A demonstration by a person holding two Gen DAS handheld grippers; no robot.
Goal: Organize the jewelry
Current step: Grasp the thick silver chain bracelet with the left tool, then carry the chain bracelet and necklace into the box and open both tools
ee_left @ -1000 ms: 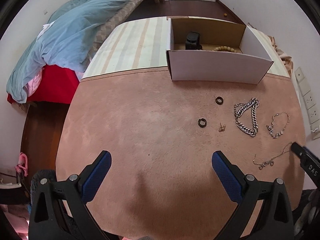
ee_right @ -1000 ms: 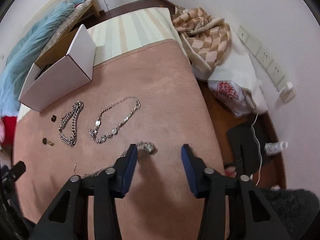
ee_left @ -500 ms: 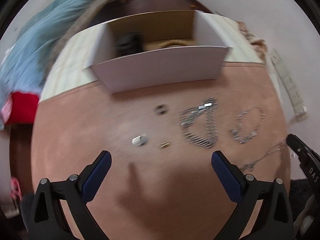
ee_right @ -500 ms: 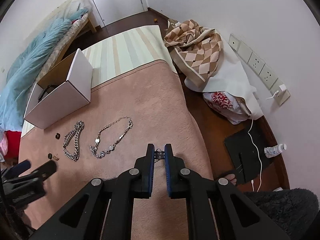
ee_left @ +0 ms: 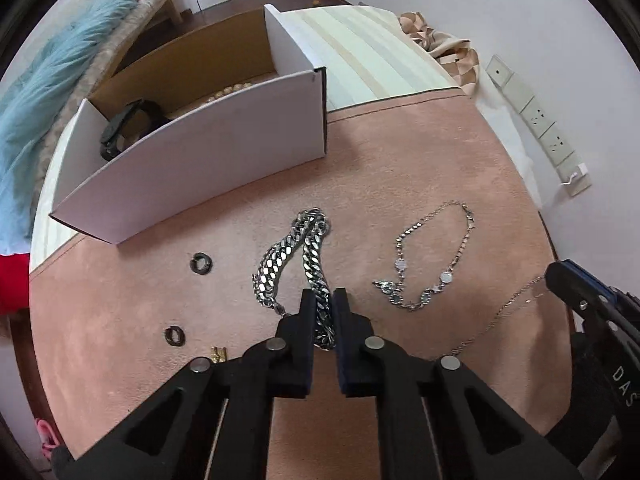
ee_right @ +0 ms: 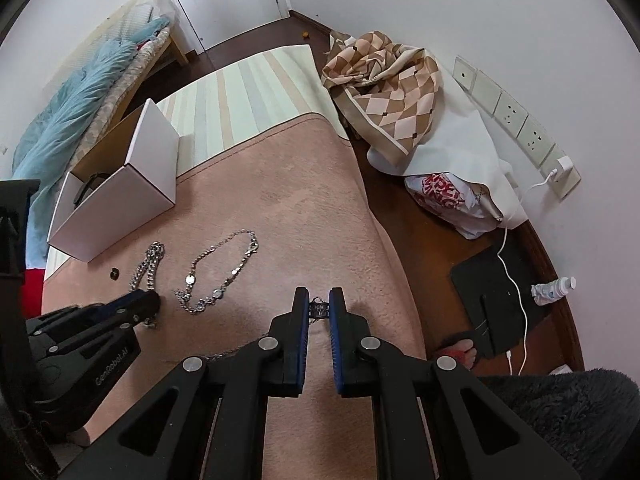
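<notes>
On the pink mat, my left gripper (ee_left: 323,300) is shut on the near end of a thick silver curb chain (ee_left: 280,256). My right gripper (ee_right: 319,300) is shut on the pendant of a thin chain necklace (ee_right: 319,309); its chain (ee_left: 500,316) trails back across the mat. A slim silver necklace with round discs (ee_left: 434,264) lies between them. Two dark rings (ee_left: 201,262) (ee_left: 175,336) and a small gold piece (ee_left: 218,354) lie left of the curb chain. The open white box (ee_left: 208,164) holds a black watch (ee_left: 124,128) and beads (ee_left: 230,90).
A striped mat (ee_right: 248,96) lies beyond the pink mat. A checked cloth (ee_right: 384,84), a printed plastic bag (ee_right: 448,200) and a white cable (ee_right: 516,280) lie on the wooden floor at the right. A blue duvet (ee_right: 72,120) covers a bed at the left.
My left gripper swung right, moved in and shut on the thick curb chain. My right gripper shut on the thin necklace's pendant and holds it.
</notes>
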